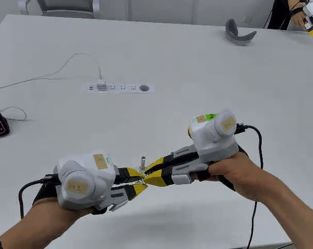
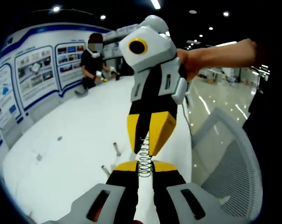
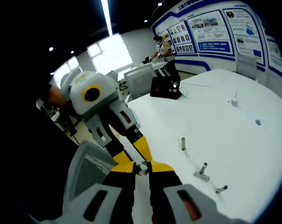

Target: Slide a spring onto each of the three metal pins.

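My left gripper (image 2: 144, 169) and my right gripper (image 3: 142, 171) meet tip to tip just above the smooth white table (image 1: 198, 67). The yellow, wedge-shaped jaws of each are pressed onto one end of a thin coiled steel-wire spring (image 2: 144, 156), so it hangs in the air between them.

In the left gripper view the spring runs as a bright zigzag column from my own jaws up into those of the right gripper. In the right gripper view I look along its length, and it reads as a small shiny ring.

In the head view the yellow tips nearly hide the spring. A short cylindrical metal pin (image 1: 142, 162) stands upright on the table just behind them, and the bulky white gripper housings cover the near part of the table.

The right gripper view shows more pieces to the side: a second metal pin (image 3: 203, 168) with a loose coiled spring (image 3: 200, 176) at its foot, and a third metal pin (image 3: 221, 189) lying flat close by.

Farther off lie a flat white power strip (image 1: 120, 87) with a thin cable and a grey curved band (image 1: 239, 32). A grey mesh chair back (image 2: 234, 163) stands beside the table.
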{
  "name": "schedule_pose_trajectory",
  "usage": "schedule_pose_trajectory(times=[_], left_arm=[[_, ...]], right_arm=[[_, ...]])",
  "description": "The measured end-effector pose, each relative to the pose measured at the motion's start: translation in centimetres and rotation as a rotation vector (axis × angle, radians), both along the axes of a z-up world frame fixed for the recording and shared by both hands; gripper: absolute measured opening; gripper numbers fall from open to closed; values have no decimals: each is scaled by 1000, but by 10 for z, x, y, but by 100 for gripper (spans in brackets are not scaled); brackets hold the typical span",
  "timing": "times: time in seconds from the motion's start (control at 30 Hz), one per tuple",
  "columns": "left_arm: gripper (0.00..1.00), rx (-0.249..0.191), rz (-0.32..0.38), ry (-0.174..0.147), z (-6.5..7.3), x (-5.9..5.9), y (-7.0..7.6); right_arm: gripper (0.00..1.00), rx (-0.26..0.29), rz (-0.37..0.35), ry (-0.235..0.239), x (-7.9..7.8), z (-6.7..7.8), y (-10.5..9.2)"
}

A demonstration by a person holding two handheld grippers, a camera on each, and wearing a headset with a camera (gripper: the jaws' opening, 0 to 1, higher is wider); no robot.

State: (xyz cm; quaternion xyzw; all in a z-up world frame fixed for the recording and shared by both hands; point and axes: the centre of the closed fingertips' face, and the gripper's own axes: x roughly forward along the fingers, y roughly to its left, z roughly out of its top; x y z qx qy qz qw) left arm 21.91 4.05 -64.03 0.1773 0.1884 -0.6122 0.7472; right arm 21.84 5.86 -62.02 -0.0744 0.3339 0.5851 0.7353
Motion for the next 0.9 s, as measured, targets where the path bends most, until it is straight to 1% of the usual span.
schedule_pose_trajectory(times=[0.13, 0.17, 0.23, 0.3, 0.33, 0.4, 0.43, 0.47, 0.53, 0.7, 0.83, 0.9], left_arm=[[10, -17, -23, 9, 3, -3, -3], [10, -26, -27, 16, 5, -3, -3], [10, -40, -30, 29, 6, -3, -4], [10, -51, -35, 33, 9, -3, -6], [10, -56, -38, 36, 10, -4, -7], [10, -65, -40, 37, 13, -4, -9], [10, -43, -57, 23, 10, -5, -10], [10, -40, -57, 20, 10, -5, -10], [10, -45, -59, 32, 9, -5, -10], [10, -58, -52, 46, 8, -6, -7], [10, -57, -54, 47, 5, -9, -7], [11, -56, -46, 48, 3, -8, -6]], right_arm=[[12, -85, 105, -35, -4, 1, -1], [12, -115, 139, -48, -4, 1, -1], [12, -153, 181, -65, -5, 2, -2], [12, -193, 230, -86, -6, 2, -2], [12, -220, 256, -104, -6, 2, -3], [12, -258, 293, -111, -8, -1, -3], [12, -274, 308, -118, -8, -2, -3], [12, -278, 310, -119, -8, -2, -3], [12, -281, 326, -122, -9, -3, -3], [12, -271, 333, -130, -11, -4, -3], [12, -274, 338, -127, -12, -8, -2], [12, -278, 338, -130, -12, -10, -1]])
